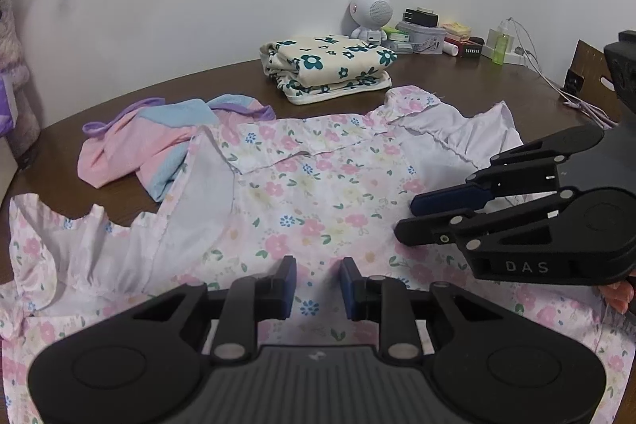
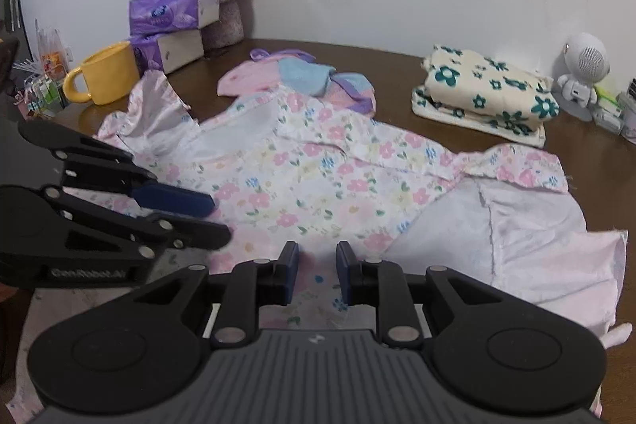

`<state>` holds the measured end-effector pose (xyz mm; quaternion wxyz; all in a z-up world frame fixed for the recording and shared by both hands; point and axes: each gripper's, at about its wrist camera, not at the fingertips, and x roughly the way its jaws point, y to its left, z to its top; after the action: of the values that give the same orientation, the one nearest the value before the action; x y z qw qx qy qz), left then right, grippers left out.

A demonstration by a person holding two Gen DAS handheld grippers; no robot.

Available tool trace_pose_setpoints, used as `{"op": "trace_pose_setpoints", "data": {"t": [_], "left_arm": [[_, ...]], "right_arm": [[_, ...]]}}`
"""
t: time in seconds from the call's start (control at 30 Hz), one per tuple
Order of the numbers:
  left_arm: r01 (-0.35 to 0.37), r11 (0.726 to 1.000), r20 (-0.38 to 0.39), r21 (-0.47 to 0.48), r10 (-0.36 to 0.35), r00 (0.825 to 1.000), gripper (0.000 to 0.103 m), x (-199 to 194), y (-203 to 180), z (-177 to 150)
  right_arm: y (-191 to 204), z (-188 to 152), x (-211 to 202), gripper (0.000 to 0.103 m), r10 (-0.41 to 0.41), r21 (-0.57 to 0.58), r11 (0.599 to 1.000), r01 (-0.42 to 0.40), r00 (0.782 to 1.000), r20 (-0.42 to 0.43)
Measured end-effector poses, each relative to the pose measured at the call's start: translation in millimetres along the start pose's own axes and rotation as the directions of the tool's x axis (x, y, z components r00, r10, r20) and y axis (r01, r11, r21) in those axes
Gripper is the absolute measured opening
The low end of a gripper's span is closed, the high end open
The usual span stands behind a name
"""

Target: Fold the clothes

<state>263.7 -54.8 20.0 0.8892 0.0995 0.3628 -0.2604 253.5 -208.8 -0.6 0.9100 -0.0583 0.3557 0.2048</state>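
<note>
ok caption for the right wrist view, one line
Both tools poised over a pink floral garment spread on a brown table, folded clothes behind.

yellow mug [image 2: 104,73], tissue packs [image 2: 169,11], speaker figurine [image 2: 583,72]

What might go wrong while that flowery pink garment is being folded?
The pink floral garment overlaps the crumpled pink-and-blue garment, so pulling it might drag that along. The yellow mug stands near one ruffled sleeve and might get knocked. Both sleeves lie spread out, so a fold may come out lopsided.
</note>
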Motion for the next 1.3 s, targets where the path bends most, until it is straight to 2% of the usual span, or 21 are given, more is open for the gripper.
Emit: {"op": "trace_pose_setpoints", "data": {"t": [0.2, 0.27, 0.37, 0.53, 0.73, 0.9, 1.03, 1.13, 1.3], "left_arm": [[0.023, 0.999, 0.029, -0.024, -0.022, 0.999, 0.023, -2, 5, 12], [0.026, 0.999, 0.033, -0.028, -0.025, 0.999, 0.023, 1, 5, 18], [0.041, 0.999, 0.026, -0.035, -0.04, 0.999, 0.023, 10, 5, 23], [0.053, 0.998, 0.006, -0.03, -0.053, 0.999, 0.023, 22, 2, 21], [0.034, 0.999, 0.024, -0.014, -0.033, 0.999, 0.023, 24, 4, 19], [0.044, 0.997, 0.045, -0.067, -0.041, 0.998, 0.023, 10, 20, 25], [-0.041, 0.993, 0.055, -0.106, 0.047, 0.997, 0.024, 3, 42, 38], [-0.099, 0.984, 0.022, -0.151, 0.103, 0.994, 0.034, 11, 58, 46], [-0.158, 0.968, 0.018, -0.197, 0.165, 0.986, 0.039, 22, 73, 52]], "right_arm": [[-4, -4, -7, 0.021, -0.005, 0.003, 1.0, 0.005, 1.0, -0.011], [-7, -1, -13, 0.021, 0.013, 0.022, 1.0, -0.013, 1.0, 0.009], [-11, 9, -17, 0.021, -0.006, 0.032, 0.999, 0.005, 0.999, 0.039], [-15, 14, 2, 0.021, -0.031, 0.042, 0.999, 0.031, 0.999, 0.008], [-16, 9, 11, 0.021, -0.043, 0.029, 0.999, 0.043, 0.999, 0.0], [-19, 4, -5, 0.023, -0.03, 0.048, 0.998, 0.029, 0.999, 0.021], [-26, -6, -24, 0.026, -0.034, 0.067, 0.997, 0.032, 0.999, 0.026], [-32, -16, -29, 0.027, -0.049, 0.079, 0.996, 0.048, 0.999, 0.011], [-39, -32, -43, 0.029, -0.048, 0.111, 0.993, 0.046, 0.999, 0.018]]}}
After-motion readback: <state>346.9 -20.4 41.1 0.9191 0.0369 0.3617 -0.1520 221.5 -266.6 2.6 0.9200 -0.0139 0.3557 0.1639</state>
